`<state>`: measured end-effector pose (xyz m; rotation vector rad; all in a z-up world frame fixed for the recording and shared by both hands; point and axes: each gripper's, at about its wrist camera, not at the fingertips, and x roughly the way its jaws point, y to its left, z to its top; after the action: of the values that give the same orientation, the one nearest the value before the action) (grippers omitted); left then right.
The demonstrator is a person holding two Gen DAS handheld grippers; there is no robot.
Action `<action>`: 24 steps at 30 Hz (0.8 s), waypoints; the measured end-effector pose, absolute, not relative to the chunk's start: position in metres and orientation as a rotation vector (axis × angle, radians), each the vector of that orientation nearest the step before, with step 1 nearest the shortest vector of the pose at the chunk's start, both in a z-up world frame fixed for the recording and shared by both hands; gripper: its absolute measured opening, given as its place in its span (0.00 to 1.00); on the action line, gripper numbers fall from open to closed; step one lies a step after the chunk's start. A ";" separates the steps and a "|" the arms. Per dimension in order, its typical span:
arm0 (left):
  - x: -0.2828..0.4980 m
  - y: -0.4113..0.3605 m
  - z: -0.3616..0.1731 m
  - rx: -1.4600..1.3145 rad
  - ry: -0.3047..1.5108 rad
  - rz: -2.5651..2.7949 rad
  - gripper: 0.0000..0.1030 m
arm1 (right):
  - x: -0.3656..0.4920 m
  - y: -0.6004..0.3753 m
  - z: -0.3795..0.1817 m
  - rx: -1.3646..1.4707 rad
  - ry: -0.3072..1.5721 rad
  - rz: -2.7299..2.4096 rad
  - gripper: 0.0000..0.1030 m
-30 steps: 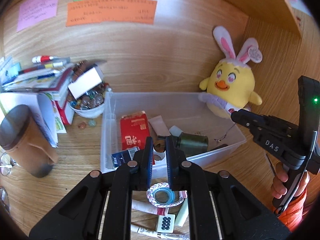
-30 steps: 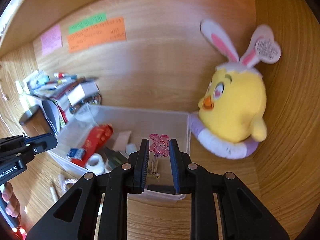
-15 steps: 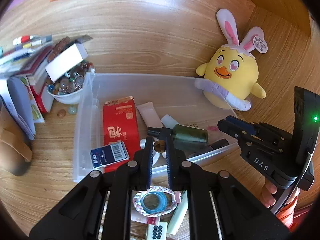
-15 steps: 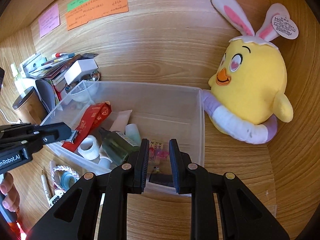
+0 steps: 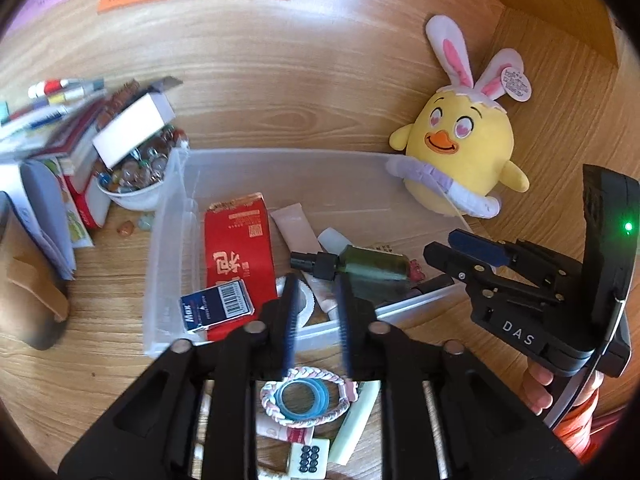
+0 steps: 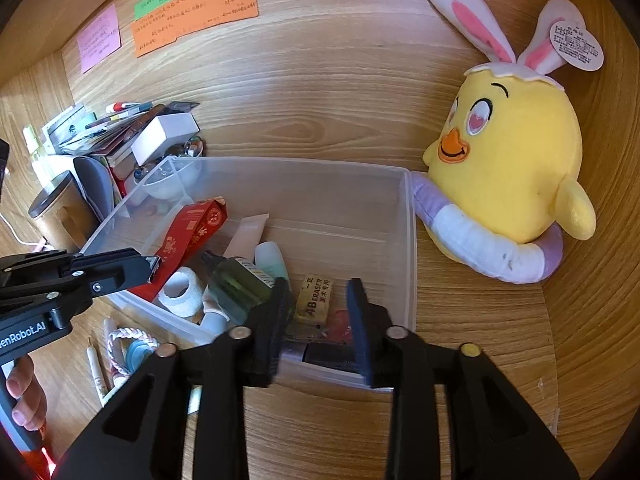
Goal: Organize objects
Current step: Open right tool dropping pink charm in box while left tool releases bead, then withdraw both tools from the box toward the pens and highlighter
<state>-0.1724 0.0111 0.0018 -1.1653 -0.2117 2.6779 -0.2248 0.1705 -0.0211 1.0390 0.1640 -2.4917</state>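
A clear plastic bin (image 5: 168, 240) (image 6: 410, 240) holds a red box (image 5: 236, 252) (image 6: 192, 236), a green bottle (image 5: 372, 264) (image 6: 236, 284), a tube (image 5: 294, 226), a white tape roll (image 6: 182, 290), a blue staple box (image 5: 218, 306) and an eraser (image 6: 314, 300). My left gripper (image 5: 316, 316) (image 6: 148, 264) hangs over the bin's front wall, its jaws opening with nothing between them. My right gripper (image 6: 318, 312) (image 5: 448, 245) is over the bin's right front corner, its jaws opening too. A pink charm (image 6: 342, 322) (image 5: 416, 270) lies free in the bin below them.
A braided ring around a blue tape roll (image 5: 302, 396), a mahjong tile (image 5: 308, 456) and pens lie on the desk in front of the bin. A yellow plush chick (image 5: 460, 152) (image 6: 508, 176) leans at its right. A marble bowl (image 5: 136, 176), books and a brown cup (image 6: 56, 208) crowd the left.
Both grippers' jaws have parted. The pink charm left the right jaws and now lies in the bin. The small brown piece between the left fingers is gone from them.
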 end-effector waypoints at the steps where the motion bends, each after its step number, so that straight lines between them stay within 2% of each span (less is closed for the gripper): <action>1: -0.170 0.011 0.004 -1.155 -0.207 2.686 0.31 | -0.223 0.171 -0.019 1.032 0.165 -2.494 0.37; 5: -0.156 0.012 0.016 -1.097 -0.162 2.728 0.45 | -0.215 0.171 -0.011 0.991 0.174 -2.518 0.51; 7: -0.148 0.010 0.021 -1.070 -0.145 2.751 0.56 | -0.208 0.172 -0.004 0.963 0.177 -2.527 0.57; 11: -0.135 0.006 0.027 -1.034 -0.137 2.778 0.67 | -0.193 0.171 0.006 0.915 0.182 -2.535 0.66; 13: -0.130 0.002 0.028 -1.034 -0.142 2.790 0.76 | -0.184 0.170 0.010 0.895 0.192 -2.545 0.70; 19: -0.113 -0.008 0.019 -1.057 -0.131 2.812 0.82 | -0.162 0.163 0.007 0.883 0.198 -2.530 0.73; 24: -0.099 -0.014 -0.004 -1.130 -0.159 2.783 0.83 | -0.154 0.158 -0.008 0.935 0.213 -2.507 0.73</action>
<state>-0.0991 -0.0138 -0.0037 -1.1297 -0.1593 2.7831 -0.1544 0.1582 -0.0078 0.9353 0.2129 -2.5067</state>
